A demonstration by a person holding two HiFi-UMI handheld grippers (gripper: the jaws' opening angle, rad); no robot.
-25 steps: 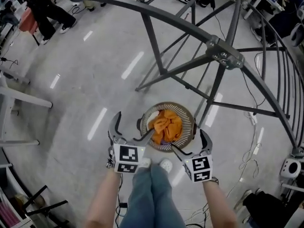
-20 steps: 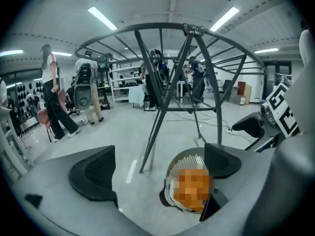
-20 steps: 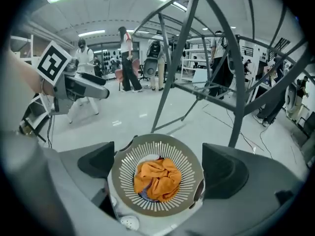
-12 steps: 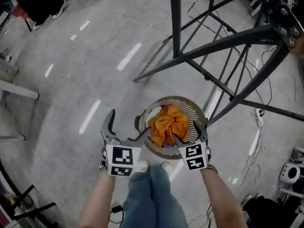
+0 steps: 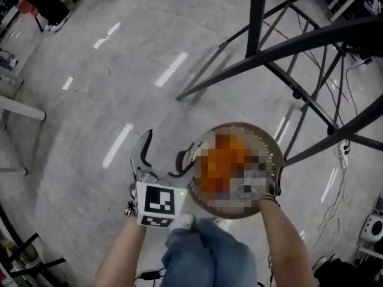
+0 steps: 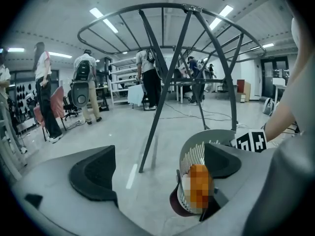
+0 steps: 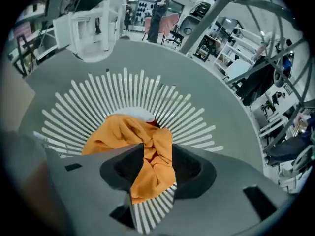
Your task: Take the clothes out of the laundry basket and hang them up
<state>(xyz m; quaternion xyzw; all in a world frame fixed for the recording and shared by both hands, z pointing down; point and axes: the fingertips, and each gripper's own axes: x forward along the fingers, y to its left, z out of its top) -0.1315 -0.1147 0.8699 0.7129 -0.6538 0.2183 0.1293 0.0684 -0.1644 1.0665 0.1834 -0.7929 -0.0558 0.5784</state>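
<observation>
A round slatted laundry basket [image 5: 239, 126] stands on the floor at my feet, under a dark metal hanging rack [image 5: 311, 40]. An orange garment [image 7: 133, 134] lies crumpled in the basket [image 7: 123, 90] over something white and red [image 7: 140, 113]. My right gripper [image 7: 156, 166] points down into the basket. Its jaws have just been closing, and a fold of the orange garment is pinched between the pads. In the head view a blurred patch hides it. My left gripper [image 5: 167, 148] hovers open and empty just left of the basket [image 6: 199, 154].
A rack leg [image 6: 162, 82] comes down just beyond the basket. Cables [image 5: 335, 178] trail over the floor to the right. My jeans-clad legs [image 5: 206, 256] are below the basket. Several people [image 6: 83, 87] and shelving stand far off.
Both grippers have dropped toward the basket. The right one went down into it and its wide-open jaws closed on the orange garment. The basket now looks larger and nearer.
</observation>
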